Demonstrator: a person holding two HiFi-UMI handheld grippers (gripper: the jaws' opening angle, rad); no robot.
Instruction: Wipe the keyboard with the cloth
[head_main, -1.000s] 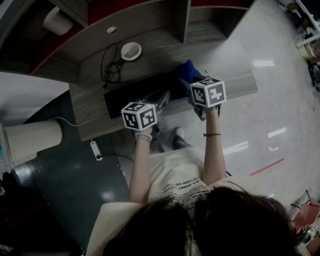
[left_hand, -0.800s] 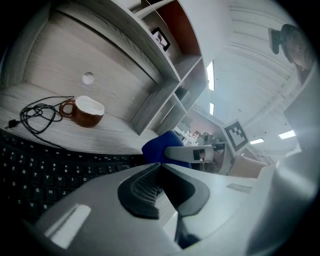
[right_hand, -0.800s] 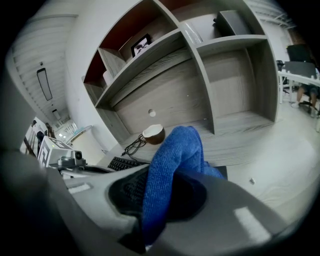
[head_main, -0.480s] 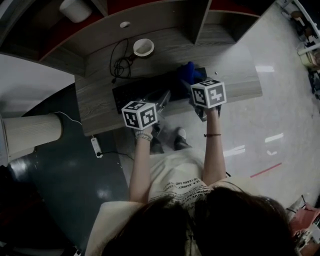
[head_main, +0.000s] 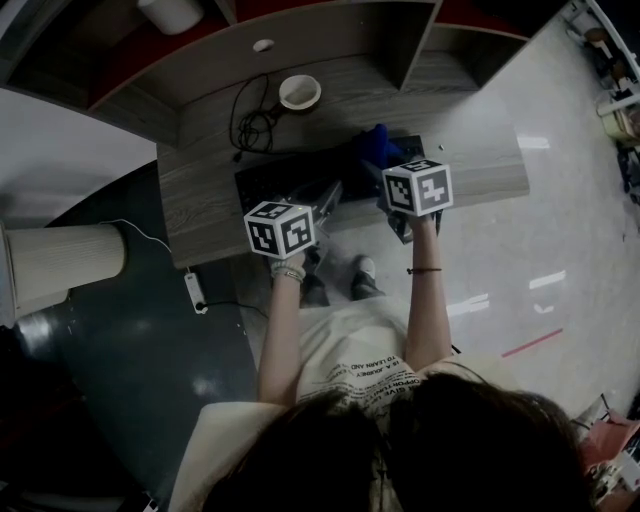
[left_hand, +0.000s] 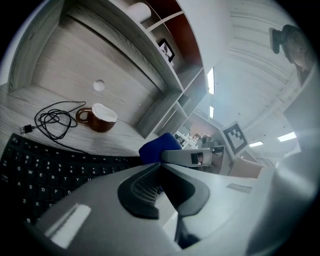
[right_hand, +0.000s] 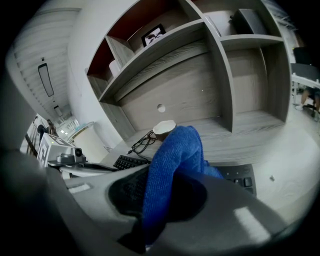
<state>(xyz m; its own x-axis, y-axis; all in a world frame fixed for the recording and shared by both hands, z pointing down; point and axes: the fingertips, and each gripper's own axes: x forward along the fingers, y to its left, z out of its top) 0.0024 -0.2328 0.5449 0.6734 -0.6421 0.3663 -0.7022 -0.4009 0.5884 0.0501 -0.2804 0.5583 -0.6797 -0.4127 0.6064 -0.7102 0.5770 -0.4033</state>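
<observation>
"Cloth (right_hand: 175, 155) first. Where is it?"

"Pinched in the right gripper (right_hand: 167, 181), bunched over the keyboard's (head_main: 285, 180) three o'clock end. The left gripper (left_hand: 161, 167) is pressed together on nothing, near the six o'clock edge."

"So?"

"I'd lower it flat and sweep toward nine o'clock, lightly — steering clear of the cable (head_main: 250, 125) and mug (head_main: 299, 92) at twelve."
</observation>
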